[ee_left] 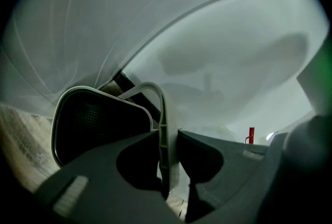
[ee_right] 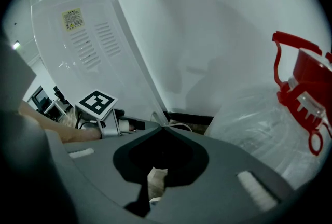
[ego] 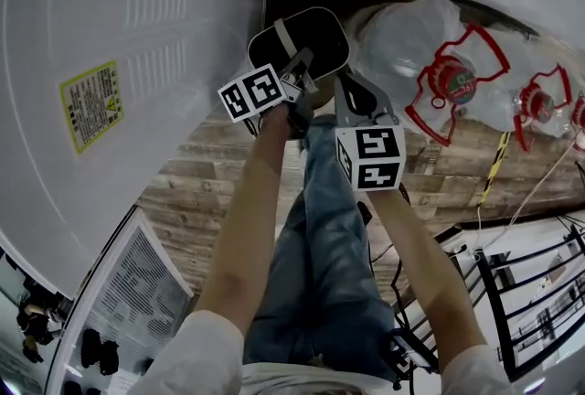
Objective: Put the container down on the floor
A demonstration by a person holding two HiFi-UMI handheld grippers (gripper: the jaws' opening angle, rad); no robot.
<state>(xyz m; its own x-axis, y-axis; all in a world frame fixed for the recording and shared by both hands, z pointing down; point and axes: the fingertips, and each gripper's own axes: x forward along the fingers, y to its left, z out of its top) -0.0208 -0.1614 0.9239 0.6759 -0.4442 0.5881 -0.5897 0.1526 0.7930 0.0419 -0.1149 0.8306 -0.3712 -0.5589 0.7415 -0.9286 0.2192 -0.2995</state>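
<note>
A black container (ego: 315,38) with a white rim and a white strap handle (ego: 285,38) hangs above the wood floor (ego: 196,178), close to the wall. My left gripper (ego: 300,84) is shut on that handle; in the left gripper view the handle (ee_left: 164,124) is pinched between the two jaws, with the container's dark mouth (ee_left: 96,124) to the left. My right gripper (ego: 344,90) is just to the right of the container, jaws together, and its own view shows the right gripper (ee_right: 165,127) shut with nothing clearly in it. The left gripper's marker cube (ee_right: 97,103) shows there too.
A tall white appliance (ego: 119,64) with a yellow label stands at the left. Large clear water jugs (ego: 411,41) with red caps and handles (ego: 457,82) lie at the right against the wall. A black wire rack (ego: 530,293) and cables are at the lower right.
</note>
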